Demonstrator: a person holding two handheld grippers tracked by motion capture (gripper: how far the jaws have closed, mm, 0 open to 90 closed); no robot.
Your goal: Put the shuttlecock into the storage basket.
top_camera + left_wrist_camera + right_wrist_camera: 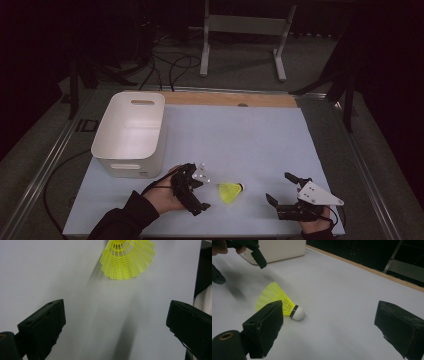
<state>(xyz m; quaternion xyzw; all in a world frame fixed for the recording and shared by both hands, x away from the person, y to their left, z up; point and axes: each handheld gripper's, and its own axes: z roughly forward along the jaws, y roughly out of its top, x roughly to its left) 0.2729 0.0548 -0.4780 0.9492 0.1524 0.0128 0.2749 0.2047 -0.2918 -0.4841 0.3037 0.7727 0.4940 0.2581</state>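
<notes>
A yellow plastic shuttlecock [231, 191] with a white cork lies on its side on the pale mat [240, 135], near the front edge. My left gripper [205, 193] stands open just left of it, jaws pointing at the skirt. In the left gripper view the shuttlecock's mesh skirt [127, 260] lies ahead of the left gripper [117, 322], beyond the jaw tips. My right gripper [279, 187] is open to the right of the shuttlecock, apart from it. In the right gripper view the shuttlecock [275, 300] lies ahead of the right gripper [332, 323], its cork toward the camera, with the left gripper [238, 267] beyond.
A white plastic bin [131, 131] with handle slots stands at the mat's left, just behind my left hand; its wall [279, 248] appears in the right gripper view. A wooden strip [235, 99] edges the mat at the back. Cables and a metal stand [245, 35] are on the floor beyond.
</notes>
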